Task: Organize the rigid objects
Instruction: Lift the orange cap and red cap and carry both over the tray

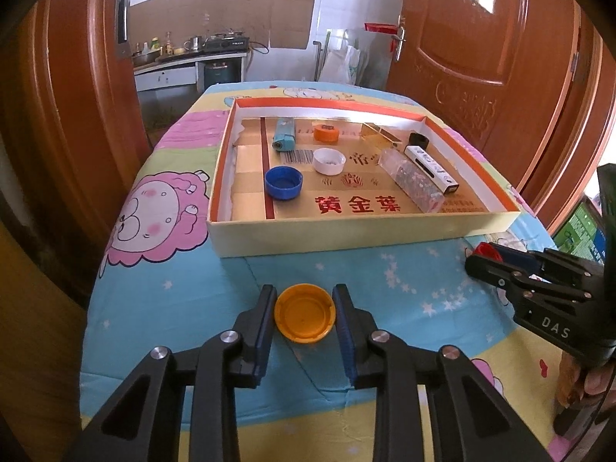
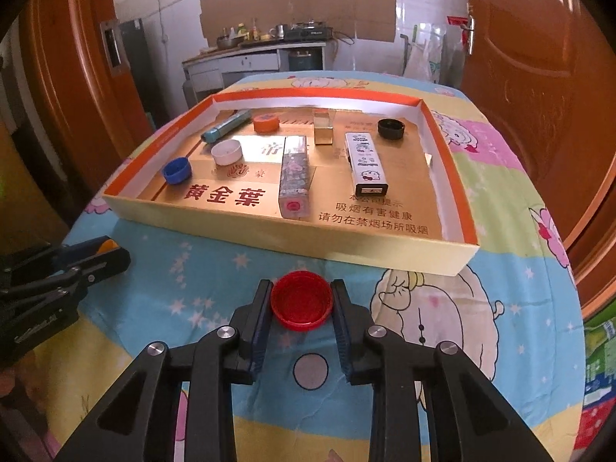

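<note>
Yellow cap point(image 1: 303, 312) clenched in left claw point(image 1: 304, 321) — red cap point(image 2: 301, 300) in right claw point(image 2: 301, 310).

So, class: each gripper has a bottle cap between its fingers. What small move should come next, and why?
Probably lift both caps and carry them toward the box. The left gripper pinches the yellow cap, the right gripper the red cap, and other caps already lie inside.
</note>
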A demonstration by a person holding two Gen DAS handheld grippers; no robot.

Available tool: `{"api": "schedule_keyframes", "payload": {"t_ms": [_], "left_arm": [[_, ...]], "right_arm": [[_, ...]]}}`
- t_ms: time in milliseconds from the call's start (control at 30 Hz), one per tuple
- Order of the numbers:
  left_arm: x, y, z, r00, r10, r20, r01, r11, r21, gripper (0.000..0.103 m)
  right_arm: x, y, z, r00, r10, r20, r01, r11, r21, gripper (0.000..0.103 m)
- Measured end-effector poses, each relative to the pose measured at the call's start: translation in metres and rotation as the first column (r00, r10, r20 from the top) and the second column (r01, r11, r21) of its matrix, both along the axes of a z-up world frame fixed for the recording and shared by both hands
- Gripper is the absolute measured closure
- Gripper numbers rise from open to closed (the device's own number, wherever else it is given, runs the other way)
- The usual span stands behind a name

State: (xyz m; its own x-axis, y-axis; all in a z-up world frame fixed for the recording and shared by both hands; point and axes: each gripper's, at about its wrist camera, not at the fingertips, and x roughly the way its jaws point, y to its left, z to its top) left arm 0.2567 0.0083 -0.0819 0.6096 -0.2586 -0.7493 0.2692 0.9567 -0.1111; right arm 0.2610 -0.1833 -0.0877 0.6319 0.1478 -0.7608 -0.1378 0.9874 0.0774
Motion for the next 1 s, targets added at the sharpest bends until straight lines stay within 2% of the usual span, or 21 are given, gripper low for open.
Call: {"api": "schedule_keyframes", "payload": {"t_ms": [333, 700, 900, 1000], "left_arm": [[-0.008, 0.000, 0.017, 0.999, -0.004, 0.049, 0.004, 1.000, -0.003, 0.073], [-0.009, -0.010, 0.075, 0.987, -0.043, 0.158, 0.047, 0.999, -0.020, 0.073], [0.003, -0.025, 0.113, 0.973, -0.081, 0.214, 0.091, 0.995, -0.041, 0.073], [0.016, -0.035, 0.129, 0.966, -0.093, 0.241, 0.110, 0.992, -0.057, 0.073]], "right_arm": [[-0.024, 0.000, 0.025, 0.997, 0.001, 0.081, 0.002, 0.999, -0.039, 0.073], [-0.047, 0.004, 0.081, 0.978, 0.049, 0.202, -0.025, 0.992, -0.121, 0.073], [-0.043, -0.008, 0.117, 0.963, 0.026, 0.270, 0.004, 0.994, -0.111, 0.073], [-0.034, -0.018, 0.132, 0.957, -0.005, 0.289, 0.027, 0.997, -0.071, 0.073]]}}
